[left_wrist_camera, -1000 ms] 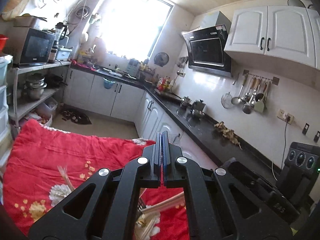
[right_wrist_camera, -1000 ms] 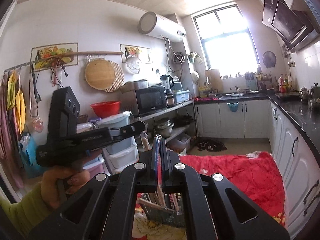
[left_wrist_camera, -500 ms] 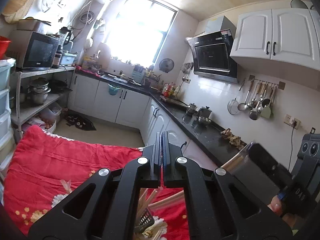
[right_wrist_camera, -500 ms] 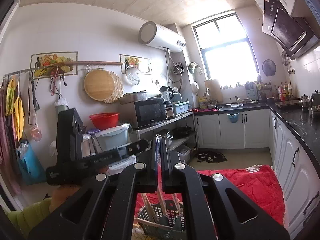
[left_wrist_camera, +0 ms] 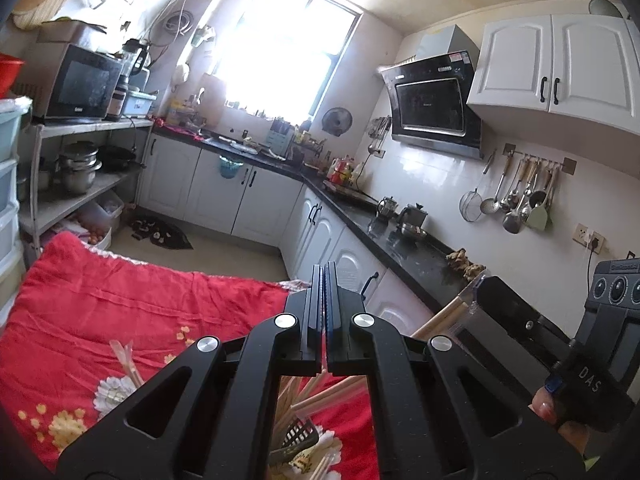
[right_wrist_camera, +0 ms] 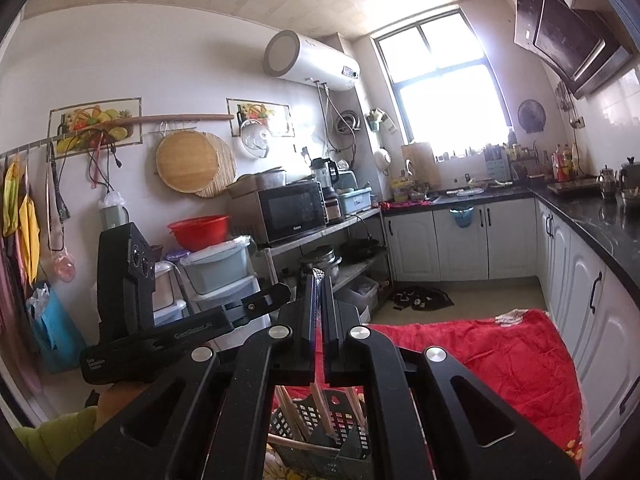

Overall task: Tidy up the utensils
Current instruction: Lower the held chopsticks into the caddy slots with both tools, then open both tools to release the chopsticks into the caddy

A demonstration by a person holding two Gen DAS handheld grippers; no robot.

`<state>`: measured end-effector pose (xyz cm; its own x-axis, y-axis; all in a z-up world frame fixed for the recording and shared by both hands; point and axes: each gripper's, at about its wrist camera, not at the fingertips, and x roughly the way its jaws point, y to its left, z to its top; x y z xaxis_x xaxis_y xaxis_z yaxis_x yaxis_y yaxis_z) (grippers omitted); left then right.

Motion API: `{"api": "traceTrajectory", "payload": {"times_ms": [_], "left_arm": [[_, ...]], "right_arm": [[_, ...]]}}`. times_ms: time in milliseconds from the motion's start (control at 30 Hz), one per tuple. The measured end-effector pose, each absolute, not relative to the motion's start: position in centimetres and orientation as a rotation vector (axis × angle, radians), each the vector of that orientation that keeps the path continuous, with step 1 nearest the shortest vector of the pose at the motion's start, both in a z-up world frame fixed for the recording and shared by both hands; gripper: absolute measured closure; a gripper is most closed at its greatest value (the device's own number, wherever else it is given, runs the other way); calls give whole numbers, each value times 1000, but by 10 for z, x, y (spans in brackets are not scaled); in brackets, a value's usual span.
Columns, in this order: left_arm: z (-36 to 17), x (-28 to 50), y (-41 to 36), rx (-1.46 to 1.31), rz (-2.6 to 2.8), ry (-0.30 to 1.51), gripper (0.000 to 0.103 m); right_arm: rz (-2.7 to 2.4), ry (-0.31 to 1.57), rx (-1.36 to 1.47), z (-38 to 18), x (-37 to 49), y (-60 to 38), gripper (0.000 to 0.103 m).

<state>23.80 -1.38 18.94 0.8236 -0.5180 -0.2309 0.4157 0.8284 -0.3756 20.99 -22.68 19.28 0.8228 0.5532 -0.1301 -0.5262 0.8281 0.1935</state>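
Hanging at far left in the right-wrist view, the left gripper shows only side-on, its fingers pointing right; in its own view the left gripper's fingers are pressed together with nothing visible between them. Below and right of it, the dark slotted utensil basket sits on the red floral cloth, holding several wooden chopsticks that lean at different angles. Loose chopsticks lie on the cloth to the left in the left-wrist view. Centre frame, the right gripper is raised above the basket, fingers nearly closed on a thin metallic utensil whose patterned tip sticks up past them; what utensil it is cannot be told. At right, black countertop over white cabinets.
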Motion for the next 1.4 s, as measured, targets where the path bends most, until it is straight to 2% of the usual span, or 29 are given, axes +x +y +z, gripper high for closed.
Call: {"api": "traceTrajectory", "payload": {"times_ms": [567,1000,1067,1133,1200,1267,1400], "left_arm": [[134,252,-9,-324,-474,433,103],[115,249,-2,-346,-475,465,103],[114,248,-1,-346,-476,465,103],[115,248,-1,-343,-475,465,103],[114,246,-1,-336,-467,464,100],[115,244,0,-329,-461,462,90],[116,237,3,-321,-445,445,81]], "right_arm": [[545,331,183,139,240,-217,100],[522,393,205,112,246,-216,100],[517,399,205,109,246,-217,98],[515,407,206,107,246,-218,90],[511,410,209,105,245,-219,86],[508,412,209,103,244,-221,85],[499,414,213,102,242,-226,78]]}}
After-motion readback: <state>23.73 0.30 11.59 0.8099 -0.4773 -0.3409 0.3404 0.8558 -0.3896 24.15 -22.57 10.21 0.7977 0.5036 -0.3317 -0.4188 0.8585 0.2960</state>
